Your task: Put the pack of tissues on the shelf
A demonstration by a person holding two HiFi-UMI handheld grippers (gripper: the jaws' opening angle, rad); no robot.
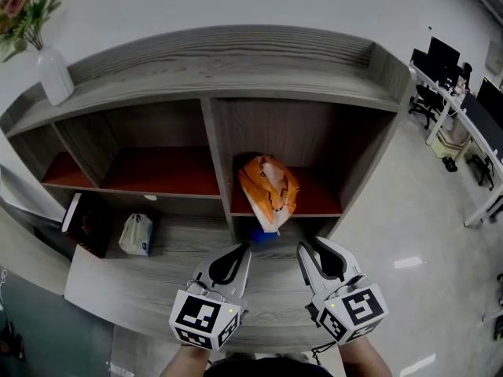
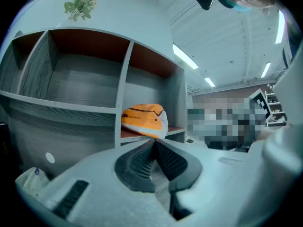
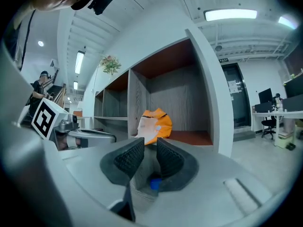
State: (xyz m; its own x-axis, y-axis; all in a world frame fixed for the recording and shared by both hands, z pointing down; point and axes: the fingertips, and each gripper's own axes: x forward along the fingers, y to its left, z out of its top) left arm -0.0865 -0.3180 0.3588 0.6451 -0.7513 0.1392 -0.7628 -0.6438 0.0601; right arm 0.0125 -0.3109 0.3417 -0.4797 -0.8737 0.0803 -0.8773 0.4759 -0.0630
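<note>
The orange pack of tissues [image 1: 269,188] lies on the red board of the shelf's [image 1: 236,81] right compartment, tilted, its white end hanging over the front edge. It also shows in the left gripper view [image 2: 143,120] and the right gripper view [image 3: 154,125]. Both grippers hang in front of the shelf, a short way back from the pack. My left gripper [image 1: 244,250] [image 2: 154,142] is shut, its tips touching with nothing in them. My right gripper [image 1: 314,247] [image 3: 150,141] holds a narrow gap between its pads, and nothing is between them.
A small white pack [image 1: 136,234] and a dark box [image 1: 88,222] sit on the lower ledge at the left. A blue object [image 1: 263,234] lies under the orange pack. A vase of flowers [image 1: 53,73] stands on top. Desks and chairs [image 1: 464,108] stand far right.
</note>
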